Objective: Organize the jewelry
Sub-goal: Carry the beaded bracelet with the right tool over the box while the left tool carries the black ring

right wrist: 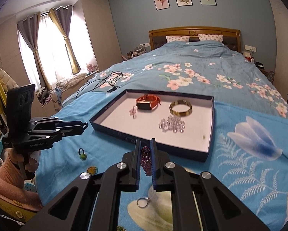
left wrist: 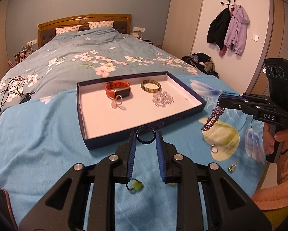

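Note:
My left gripper [left wrist: 145, 134] is shut on a dark blue ring [left wrist: 145, 142], held upright just above the near wall of the shallow navy tray [left wrist: 82, 111]. Seen from the right wrist, the left gripper [right wrist: 84, 125] hovers left of the tray [right wrist: 211, 134]. My right gripper [right wrist: 145, 144] is shut on a purple beaded bracelet [right wrist: 145, 159], which dangles below the fingers [left wrist: 213, 118] over the blue bedspread, right of the tray. The tray holds an orange watch [left wrist: 118, 91], a green-brown bangle [left wrist: 150, 85], a clear bead bracelet [left wrist: 163, 99] and a pink-flower ring [left wrist: 118, 101].
Loose on the bedspread lie a silver ring [right wrist: 143, 202], a green ring [right wrist: 82, 154] and a small yellow-green piece [left wrist: 232, 166]. Black cables [left wrist: 11, 88] lie on the bed's left side. A phone [left wrist: 1, 202] sits at the near left edge.

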The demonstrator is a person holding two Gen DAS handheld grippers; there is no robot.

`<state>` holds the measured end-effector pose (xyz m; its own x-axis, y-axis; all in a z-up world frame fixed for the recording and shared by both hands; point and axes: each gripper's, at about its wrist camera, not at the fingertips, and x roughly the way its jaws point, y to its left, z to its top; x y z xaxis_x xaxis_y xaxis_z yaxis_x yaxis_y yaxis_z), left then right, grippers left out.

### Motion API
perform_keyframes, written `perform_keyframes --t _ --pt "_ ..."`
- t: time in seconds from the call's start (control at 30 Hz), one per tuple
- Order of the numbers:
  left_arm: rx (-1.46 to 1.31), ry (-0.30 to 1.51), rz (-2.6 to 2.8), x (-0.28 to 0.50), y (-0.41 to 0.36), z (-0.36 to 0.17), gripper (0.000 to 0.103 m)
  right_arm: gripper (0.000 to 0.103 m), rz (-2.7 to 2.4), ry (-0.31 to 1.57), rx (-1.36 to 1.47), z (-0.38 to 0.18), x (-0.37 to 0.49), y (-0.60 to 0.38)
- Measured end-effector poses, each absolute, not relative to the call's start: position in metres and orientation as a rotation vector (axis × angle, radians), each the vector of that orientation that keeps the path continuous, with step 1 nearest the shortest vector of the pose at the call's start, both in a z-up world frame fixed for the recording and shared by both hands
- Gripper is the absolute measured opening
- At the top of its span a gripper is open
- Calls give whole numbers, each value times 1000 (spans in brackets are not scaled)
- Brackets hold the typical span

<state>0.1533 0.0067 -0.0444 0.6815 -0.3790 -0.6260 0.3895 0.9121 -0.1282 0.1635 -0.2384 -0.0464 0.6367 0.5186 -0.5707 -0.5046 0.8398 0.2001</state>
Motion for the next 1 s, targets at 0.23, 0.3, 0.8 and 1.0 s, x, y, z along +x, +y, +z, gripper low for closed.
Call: perform_keyframes --t 0.23,0.3,0.8,1.0 --pt "16 696 -422 168 6 -41 21 8 585 622 19 -35 173 -236" --pt "18 694 -419 172 5 -40 21 8 585 616 21 -32 177 -236" --pt "25 700 -389 201 3 -43 21 8 578 605 29 -28 213 -225" --pt "22 708 -378 213 3 -46 21 8 583 631 35 -35 229 -216"
